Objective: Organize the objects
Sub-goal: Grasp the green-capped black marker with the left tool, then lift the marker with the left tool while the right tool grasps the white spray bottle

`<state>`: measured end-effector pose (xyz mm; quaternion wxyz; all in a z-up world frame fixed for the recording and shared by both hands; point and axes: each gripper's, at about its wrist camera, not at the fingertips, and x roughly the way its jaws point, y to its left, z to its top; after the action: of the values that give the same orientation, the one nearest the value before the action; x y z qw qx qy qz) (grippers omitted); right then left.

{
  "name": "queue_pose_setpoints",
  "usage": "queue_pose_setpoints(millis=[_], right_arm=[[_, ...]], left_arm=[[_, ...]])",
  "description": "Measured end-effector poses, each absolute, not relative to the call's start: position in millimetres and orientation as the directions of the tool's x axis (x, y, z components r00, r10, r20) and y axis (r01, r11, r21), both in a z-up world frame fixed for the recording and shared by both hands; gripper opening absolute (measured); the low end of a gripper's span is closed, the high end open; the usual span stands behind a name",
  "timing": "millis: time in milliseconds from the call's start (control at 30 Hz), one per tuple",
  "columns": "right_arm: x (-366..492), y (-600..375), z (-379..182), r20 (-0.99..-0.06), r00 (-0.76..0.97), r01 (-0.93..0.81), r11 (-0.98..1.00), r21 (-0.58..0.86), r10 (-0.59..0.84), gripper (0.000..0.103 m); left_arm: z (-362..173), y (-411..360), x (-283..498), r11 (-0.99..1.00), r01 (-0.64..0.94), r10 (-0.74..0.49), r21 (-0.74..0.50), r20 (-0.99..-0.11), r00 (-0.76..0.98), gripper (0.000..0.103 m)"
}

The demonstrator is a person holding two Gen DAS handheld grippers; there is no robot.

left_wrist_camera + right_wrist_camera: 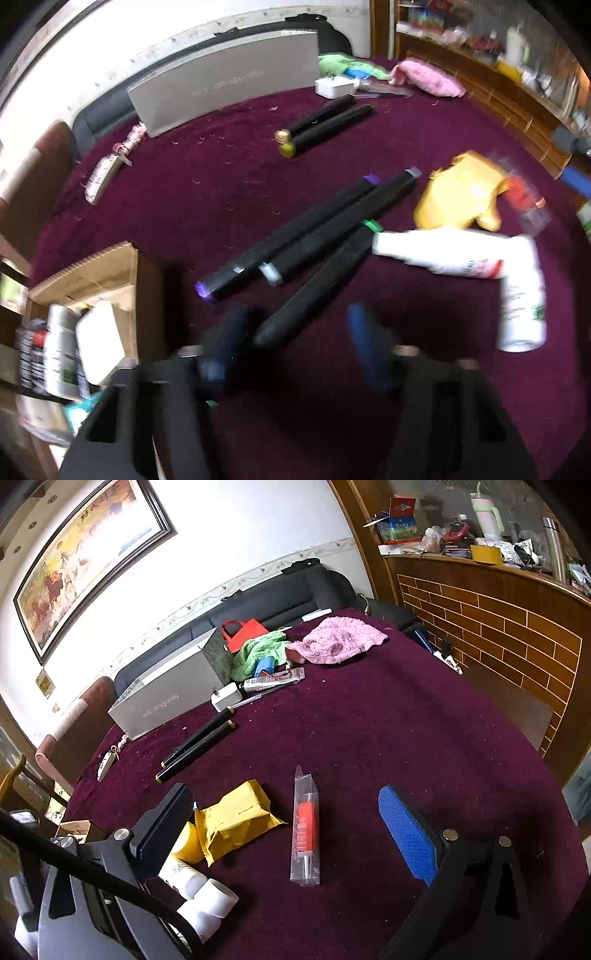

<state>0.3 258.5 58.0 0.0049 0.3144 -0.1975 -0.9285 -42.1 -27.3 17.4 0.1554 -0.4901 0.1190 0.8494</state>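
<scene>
My left gripper (295, 343) was spread wide, its blue-padded fingers (364, 345) straddling the near end of a black marker with a green end band (314, 280), nothing pinched yet. That marker lay touching two more black markers, one with purple ends (288, 236) and one with grey ends (340, 225), fanned toward one o'clock on the maroon tablecloth (207, 184). I judged the main risk to be here: the left view was smeared with motion, so closing while the rig was moving could clip the neighbouring marker, or roll all three away across the cloth. A pinch this near the tip could also let the long barrel swing down.

At three o'clock from the markers two white plastic bottles (517, 280) lay touching; a sideways sweep could knock them rolling. The open cardboard box (107, 273) at nine o'clock, already holding bottles, looked like the drop place, and its raised flap could catch a long marker.

My right gripper (288, 834) was also spread and empty, above a clear sleeve with a red syringe-like tube (306, 827); a crinkled yellow foil packet (236, 819) lay at nine o'clock of it.

On the grey rectangular box (166, 698) at eleven o'clock I read "dragonfly", preceded by a short word I could not make out. The bottle labels and the printing on the tube were too blurred to read.
</scene>
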Motion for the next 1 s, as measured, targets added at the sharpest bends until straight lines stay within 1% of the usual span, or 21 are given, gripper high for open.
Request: queue_pose_setpoints(millis=[33,100,167,233,400,500,567,633,800,900,933,1000], right_arm=[[0,258,57,-0.583,-0.802,-0.115,-0.922,0.369,-0.134,0.101],[-1,257,56,-0.586,-0.798,-0.113,-0.922,0.371,-0.138,0.101],[-2,254,53,-0.593,-0.791,-0.103,-0.923,0.371,-0.151,0.101],[-2,252,54,-0.591,-0.791,-0.092,-0.924,0.371,-0.158,0.101],[1,242,56,-0.582,-0.798,-0.065,-0.937,0.342,-0.157,0.101],[1,238,54,-0.583,-0.795,-0.052,-0.94,0.336,-0.164,0.101],[0,235,53,-0.584,-0.791,-0.035,-0.94,0.34,-0.182,0.101],[1,231,53,-0.579,-0.788,-0.004,-0.938,0.347,-0.211,0.101],[1,208,53,-0.573,-0.742,0.14,-0.916,0.376,-0.348,0.101],[-3,191,51,-0.608,-0.669,0.2,-0.891,0.407,-0.428,0.097],[-5,180,51,-0.633,-0.639,0.229,-0.894,0.385,-0.436,0.094],[-7,166,51,-0.68,-0.619,0.247,-0.919,0.307,-0.393,0.093]], left_arm=[[18,-27,-38,-0.921,-0.389,0.171,0.023,-0.873,-0.456,0.021],[20,-25,-23,-0.911,-0.411,0.162,0.045,-0.876,-0.455,0.012],[19,-24,-10,-0.901,-0.433,0.186,0.021,-0.883,-0.43,0.011],[19,-20,-3,-0.898,-0.436,0.168,0.048,-0.881,-0.443,0.011],[17,-6,-18,-0.904,-0.421,0.156,0.074,-0.86,-0.486,0.015],[16,-6,-18,-0.914,-0.4,0.161,0.067,-0.846,-0.509,0.015],[19,-16,-12,-0.922,-0.387,0.201,0.006,-0.847,-0.492,0.011],[25,-29,0,-0.927,-0.373,0.236,-0.034,-0.827,-0.511,0.011],[58,-76,42,-0.925,-0.33,0.356,-0.189,-0.734,-0.579,0.011],[77,-102,63,-0.905,-0.337,0.42,-0.259,-0.667,-0.616,0.011],[84,-110,72,-0.901,-0.343,0.432,-0.267,-0.64,-0.636,0.011],[92,-123,81,-0.892,-0.35,0.451,-0.285,-0.603,-0.658,0.012]])
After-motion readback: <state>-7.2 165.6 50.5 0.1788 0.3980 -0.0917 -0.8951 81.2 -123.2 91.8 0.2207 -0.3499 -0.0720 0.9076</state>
